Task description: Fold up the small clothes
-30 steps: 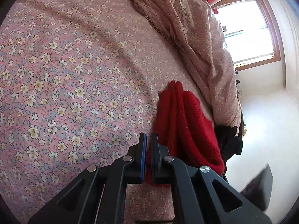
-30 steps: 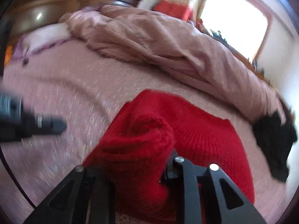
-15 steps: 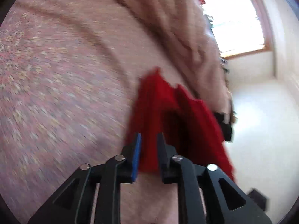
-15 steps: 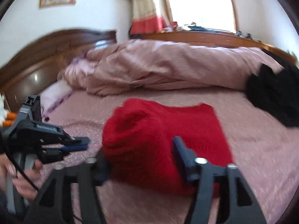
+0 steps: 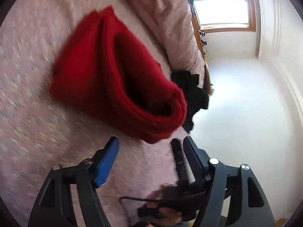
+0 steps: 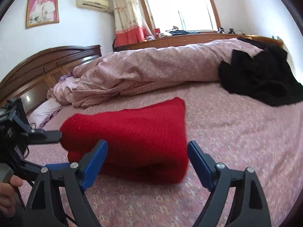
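Note:
A red knitted garment (image 6: 136,132) lies folded in layers on the pink floral bedsheet (image 6: 236,141). In the left wrist view the garment (image 5: 98,71) shows its folded edges, loosely open toward the camera. My left gripper (image 5: 149,145) is open and empty, just short of the garment's near edge. My right gripper (image 6: 147,149) is open and empty, its jaws wide apart, close in front of the garment. The left gripper's fingertips (image 6: 51,135) show at the left of the right wrist view, touching or nearly touching the garment's left end.
A rumpled pink duvet (image 6: 151,70) lies along the far side of the bed. A black garment (image 6: 259,79) is heaped at the far right. A wooden headboard (image 6: 37,66) stands at the left, a pillow (image 6: 45,111) below it.
Both grippers have opened and let go of the red garment, which now lies folded on the bed. Both have drawn back from it.

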A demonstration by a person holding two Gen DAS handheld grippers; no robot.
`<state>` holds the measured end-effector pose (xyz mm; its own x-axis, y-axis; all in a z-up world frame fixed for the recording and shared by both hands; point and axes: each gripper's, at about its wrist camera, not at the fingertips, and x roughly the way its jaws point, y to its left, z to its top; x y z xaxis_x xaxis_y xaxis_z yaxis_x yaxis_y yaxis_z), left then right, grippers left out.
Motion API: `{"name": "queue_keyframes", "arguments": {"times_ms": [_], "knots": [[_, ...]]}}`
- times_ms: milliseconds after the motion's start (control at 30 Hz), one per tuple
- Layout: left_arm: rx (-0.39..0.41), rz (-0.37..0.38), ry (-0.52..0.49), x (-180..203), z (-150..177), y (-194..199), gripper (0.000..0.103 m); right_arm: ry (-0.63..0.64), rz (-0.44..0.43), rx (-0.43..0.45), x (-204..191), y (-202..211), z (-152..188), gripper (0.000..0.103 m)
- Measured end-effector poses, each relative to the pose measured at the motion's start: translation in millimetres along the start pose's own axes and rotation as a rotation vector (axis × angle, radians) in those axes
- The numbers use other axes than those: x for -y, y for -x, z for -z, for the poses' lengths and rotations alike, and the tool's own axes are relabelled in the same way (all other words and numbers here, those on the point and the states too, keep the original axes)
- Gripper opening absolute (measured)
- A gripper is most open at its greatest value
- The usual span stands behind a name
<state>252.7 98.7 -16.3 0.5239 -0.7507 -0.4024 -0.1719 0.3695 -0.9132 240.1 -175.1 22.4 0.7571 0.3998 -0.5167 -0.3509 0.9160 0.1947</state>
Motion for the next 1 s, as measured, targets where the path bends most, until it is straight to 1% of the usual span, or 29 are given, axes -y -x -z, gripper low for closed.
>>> {"name": "queue_keyframes", "arguments": {"times_ms": [67,133,200,267,300,333,433,467,567,600,633,667,700,767,800,833,933,1000], "knots": [[-0.003,0.015,-0.001,4.7,-3.6,-5.4,0.067,0.023,0.022,-0.017,4.2,3.7,9.9,0.089],[0.025,0.017,-0.002,9.4,-11.2,-6.3,0.07,0.043,0.046,-0.042,6.0,2.6,18.7,0.089],[0.037,0.027,0.009,10.0,-16.6,-5.7,0.07,0.031,0.04,-0.062,8.8,2.0,23.7,0.089],[0.073,0.048,0.022,11.0,-22.1,0.3,0.071,0.01,0.027,-0.065,11.2,3.0,26.2,0.089],[0.094,0.044,0.016,10.3,-24.4,4.2,0.072,0.009,0.023,-0.063,10.9,3.6,26.8,0.089],[0.11,0.023,0.015,12.0,-26.0,3.5,0.073,0.009,0.021,-0.064,11.0,3.2,27.1,0.089],[0.082,-0.006,0.026,14.5,-32.6,-10.5,0.074,0.001,0.015,-0.071,10.9,1.4,28.0,0.089],[0.087,-0.021,0.028,15.1,-34.0,-15.8,0.074,-0.006,0.014,-0.067,11.0,2.2,28.0,0.089],[0.091,-0.097,0.041,19.0,-40.9,-33.3,0.073,0.001,0.036,-0.055,9.8,2.4,27.6,0.089],[0.096,-0.122,0.04,20.7,-40.7,-35.7,0.056,0.006,0.047,-0.054,9.4,1.6,28.1,0.089],[0.093,-0.17,0.011,23.8,-39.4,-36.5,0.023,0.006,0.062,-0.056,9.7,0.0,29.0,0.089],[0.093,-0.226,-0.038,31.9,-39.2,-38.8,0.019,-0.003,0.084,-0.065,11.3,-3.1,29.9,0.089],[0.103,-0.249,-0.072,37.6,-38.8,-39.1,0.018,-0.02,0.104,-0.08,13.7,-6.9,29.9,0.089],[0.133,-0.258,-0.161,56.5,-40.0,-38.5,0.016,-0.067,0.1,-0.099,20.6,-13.8,28.9,0.089],[0.135,-0.26,-0.198,63.3,-39.4,-37.6,0.016,-0.086,0.098,-0.101,22.9,-15.8,28.3,0.089],[0.14,-0.26,-0.254,76.7,-40.4,-37.4,0.016,-0.097,0.103,-0.101,24.0,-17.8,26.9,0.089],[0.157,-0.259,-0.377,109.5,-45.5,-36.3,0.015,-0.081,0.118,-0.079,19.6,-26.4,18.4,0.089],[0.16,-0.26,-0.423,125.1,-47.6,-38.0,0.015,-0.053,0.134,-0.069,11.9,-37.9,9.5,0.089]]}}
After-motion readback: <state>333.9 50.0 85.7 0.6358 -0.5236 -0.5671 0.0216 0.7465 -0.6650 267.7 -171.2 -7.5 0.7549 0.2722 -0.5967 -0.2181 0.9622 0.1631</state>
